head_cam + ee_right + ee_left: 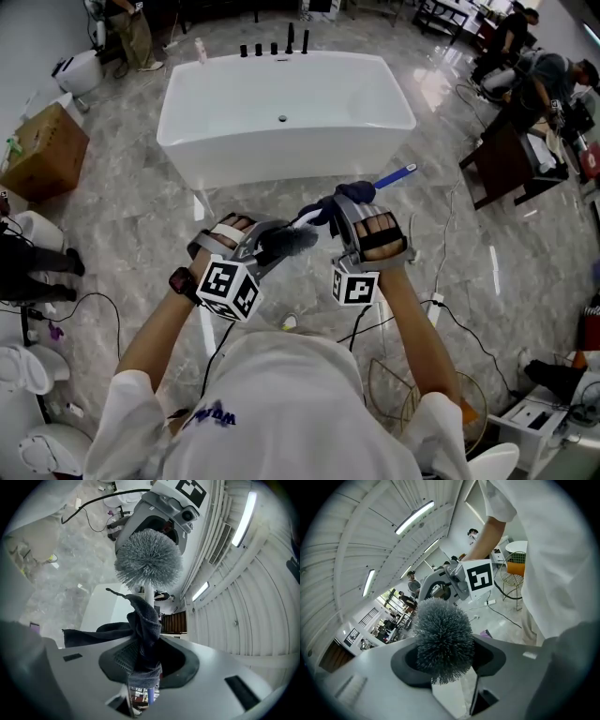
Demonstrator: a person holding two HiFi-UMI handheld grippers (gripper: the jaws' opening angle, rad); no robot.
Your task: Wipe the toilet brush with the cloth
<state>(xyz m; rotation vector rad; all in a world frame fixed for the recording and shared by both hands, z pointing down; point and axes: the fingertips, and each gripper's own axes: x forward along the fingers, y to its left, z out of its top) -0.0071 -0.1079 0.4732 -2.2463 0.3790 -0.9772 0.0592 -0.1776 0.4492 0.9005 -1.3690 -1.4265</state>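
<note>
Hovering above a grey marbled floor point(122, 216) in front of a white freestanding bathtub point(281, 112), a toilet brush point(292, 240) with a round grey bristle head, a white shaft and a blue handle end is held in the air between two hand-held claws. The left claw point(445, 665) is clenched on the bristle head, which is seen bulging out from between its jaws. The right claw point(143, 665) is clenched on a dark blue woven cloth point(143, 620), which is wrapped around the shaft near the head, a short stretch of white shaft showing between. The two claws are pointed at each other, close together, and the blue handle end is seen projecting past the right one toward the bathtub.
</note>
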